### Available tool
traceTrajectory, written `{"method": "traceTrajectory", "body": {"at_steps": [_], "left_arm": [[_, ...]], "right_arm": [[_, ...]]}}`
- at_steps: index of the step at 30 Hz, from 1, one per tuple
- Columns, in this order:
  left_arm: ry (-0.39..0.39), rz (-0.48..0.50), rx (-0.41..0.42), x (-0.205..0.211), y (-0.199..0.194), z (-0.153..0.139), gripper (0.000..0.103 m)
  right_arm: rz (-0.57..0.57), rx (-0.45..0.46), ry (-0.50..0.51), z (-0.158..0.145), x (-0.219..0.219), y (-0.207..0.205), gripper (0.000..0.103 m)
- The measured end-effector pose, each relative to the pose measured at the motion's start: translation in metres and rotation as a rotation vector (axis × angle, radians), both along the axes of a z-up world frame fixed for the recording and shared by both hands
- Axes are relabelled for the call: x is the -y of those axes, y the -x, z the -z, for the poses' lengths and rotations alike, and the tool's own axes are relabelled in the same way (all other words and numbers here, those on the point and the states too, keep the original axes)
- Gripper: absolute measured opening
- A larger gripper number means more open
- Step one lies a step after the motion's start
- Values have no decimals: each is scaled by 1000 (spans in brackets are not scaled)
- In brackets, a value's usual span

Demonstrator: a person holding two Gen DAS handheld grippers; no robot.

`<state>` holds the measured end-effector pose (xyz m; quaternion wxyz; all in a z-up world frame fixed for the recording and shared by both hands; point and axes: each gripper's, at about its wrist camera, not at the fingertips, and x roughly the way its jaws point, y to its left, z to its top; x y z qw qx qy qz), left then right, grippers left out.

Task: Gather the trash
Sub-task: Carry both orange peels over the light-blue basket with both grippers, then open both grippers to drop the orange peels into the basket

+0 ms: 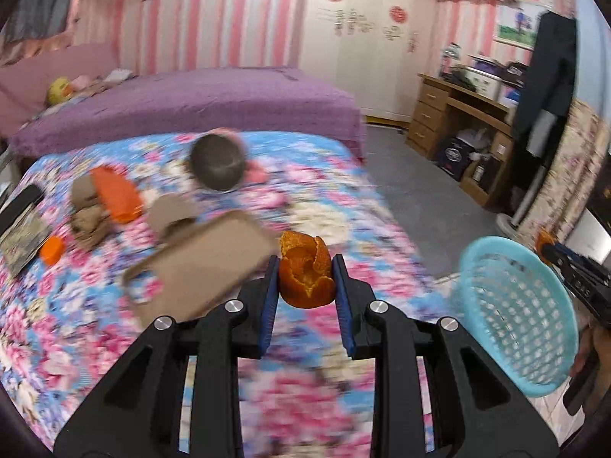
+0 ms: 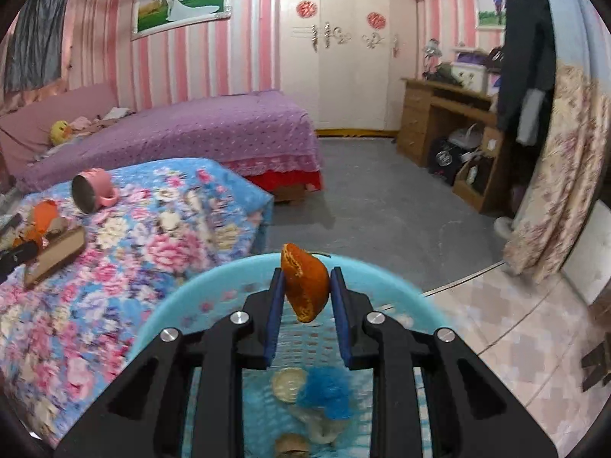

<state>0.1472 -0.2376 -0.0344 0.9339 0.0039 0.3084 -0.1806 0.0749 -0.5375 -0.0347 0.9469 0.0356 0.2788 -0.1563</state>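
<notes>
My left gripper [image 1: 305, 282] is shut on a curled orange peel [image 1: 305, 274] and holds it above the flowered bedspread [image 1: 95, 305]. My right gripper [image 2: 306, 290] is shut on another piece of orange peel [image 2: 305, 282], held over a light blue plastic basket [image 2: 214, 290] that has several bits of trash in its bottom, among them a blue crumpled piece [image 2: 326, 387]. The basket also shows in the left wrist view [image 1: 519, 313] at the right, beyond the bed's edge, with the right gripper [image 1: 550, 248] above its rim.
On the bedspread lie a brown cardboard tray [image 1: 198, 267], an orange wrapper [image 1: 114, 194], crumpled brown paper [image 1: 86, 213], an orange cap [image 1: 51, 250] and a tipped pink cup [image 1: 217, 168]. A purple bed [image 2: 191, 129], a wooden desk [image 2: 439, 114] and grey floor [image 2: 382, 210] lie beyond.
</notes>
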Motion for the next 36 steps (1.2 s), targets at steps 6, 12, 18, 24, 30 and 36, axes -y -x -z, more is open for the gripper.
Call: {"method": "traceTrajectory", "body": {"at_steps": [6,12,18,24,30,36], "left_arm": [[41,126,-19,66,17,-1,26],[9,221,-9,126,33,1,26],[-13,277,-31,160,38,13,26],[-59,284,-42,169,38,24,46],[-56,232,-14,150,29,15,83],[-63,159,33,125,19,5,95]], "right_arm": [[46,29,-19,-5,26,22,25],[100,19,-30,2,50,37,25],[124,40,-85,8,65,45,25],[109,41,-93,9,64,43,25],[105,40,-99,10,63,42,25],[104,41,-100,11,60,41,25]]}}
